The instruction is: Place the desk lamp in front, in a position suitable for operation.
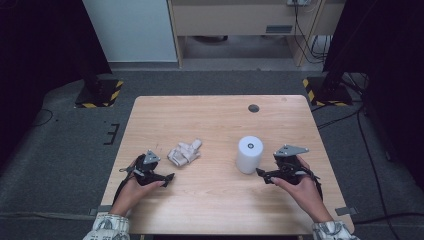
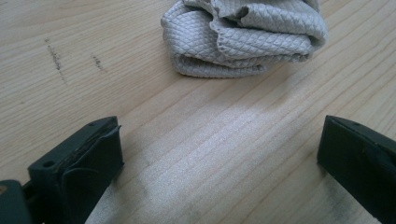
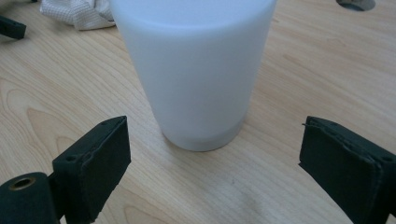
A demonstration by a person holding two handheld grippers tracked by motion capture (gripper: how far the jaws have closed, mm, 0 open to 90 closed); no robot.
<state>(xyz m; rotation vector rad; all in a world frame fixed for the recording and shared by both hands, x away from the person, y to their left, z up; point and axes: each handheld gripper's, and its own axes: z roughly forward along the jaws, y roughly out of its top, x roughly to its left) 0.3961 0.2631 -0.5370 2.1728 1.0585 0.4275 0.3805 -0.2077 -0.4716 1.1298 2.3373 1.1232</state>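
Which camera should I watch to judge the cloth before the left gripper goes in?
The left gripper view: the crumpled cloth lies close ahead of the open jaws, its quilted folds sharp. The high view shows the cloth small, between the left gripper and the white cup. The right gripper view catches one corner behind the cup.

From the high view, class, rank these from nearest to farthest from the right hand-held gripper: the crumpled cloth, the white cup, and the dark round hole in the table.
1. White cup: just left of the right hand-held gripper.
2. Crumpled cloth: farther left, mid-table.
3. Dark round hole: near the far edge.
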